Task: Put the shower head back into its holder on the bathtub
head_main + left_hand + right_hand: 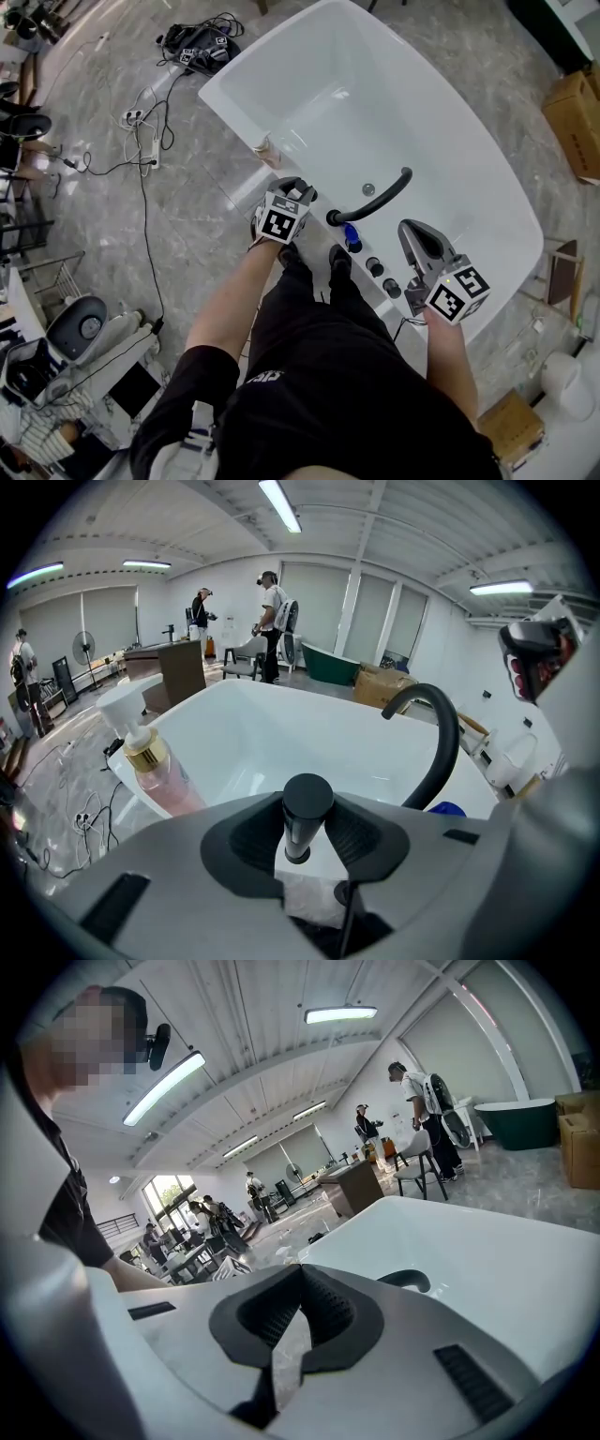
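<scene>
Head view: left gripper [298, 190] over white bathtub's rim [230, 112], near curved black spout [375, 197].
Left gripper view: jaws part-closed, clamping slim black cylindrical shower head [305, 817] upright. A tilted approach may miss the holder.
Right gripper view: right gripper [298, 1321] closed, empty.

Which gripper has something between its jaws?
The left gripper: a black shower head stands between its pads. The right gripper has its jaws closed on nothing.

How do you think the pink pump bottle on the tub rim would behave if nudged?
The pump bottle looks tall and narrow on the bathtub rim, so it would probably tip rather than slide. It seems nearly full of pink liquid, so likely heavy for its size.
</scene>
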Motion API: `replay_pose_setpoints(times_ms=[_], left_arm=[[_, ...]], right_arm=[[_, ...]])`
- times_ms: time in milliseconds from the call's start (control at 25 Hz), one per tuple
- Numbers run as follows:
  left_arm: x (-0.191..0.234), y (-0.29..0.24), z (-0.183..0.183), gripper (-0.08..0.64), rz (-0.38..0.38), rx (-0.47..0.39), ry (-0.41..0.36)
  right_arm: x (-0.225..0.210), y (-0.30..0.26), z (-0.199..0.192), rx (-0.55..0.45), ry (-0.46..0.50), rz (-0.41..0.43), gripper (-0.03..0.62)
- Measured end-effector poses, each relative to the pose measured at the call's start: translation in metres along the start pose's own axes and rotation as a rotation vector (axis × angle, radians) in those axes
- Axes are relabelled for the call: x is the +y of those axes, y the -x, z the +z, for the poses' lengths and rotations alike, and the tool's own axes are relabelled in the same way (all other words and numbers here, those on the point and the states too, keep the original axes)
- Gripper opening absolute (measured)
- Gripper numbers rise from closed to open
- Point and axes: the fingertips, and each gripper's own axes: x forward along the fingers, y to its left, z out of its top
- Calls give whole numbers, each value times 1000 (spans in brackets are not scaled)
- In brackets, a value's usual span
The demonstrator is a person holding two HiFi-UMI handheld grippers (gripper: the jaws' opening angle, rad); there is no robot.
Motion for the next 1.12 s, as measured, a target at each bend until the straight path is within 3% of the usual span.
replay_pose_setpoints(times_ms=[120,280,400,880,960,1120], left_arm=[[-10,-6,-2,144,-18,18,-41],[-29,-22,-34,147,-27,106,-112],[-24,-15,-43,147,2,100,-36],[-12,-28,-28,153,-16,67,9],[-17,-29,-26,168,-23,71,22],[-28,-7,-7,263,-6,-2,50]], right_arm=[[-3,-2,-2,-2,-3,8,14],[-4,0,-5,2,-10,6,14],[-4,2,-4,-7,-2,23,14],[-9,8,5,15,17,18,14],[-11,14,8,20,21,9,14],[-11,21,16,9,30,25,14]])
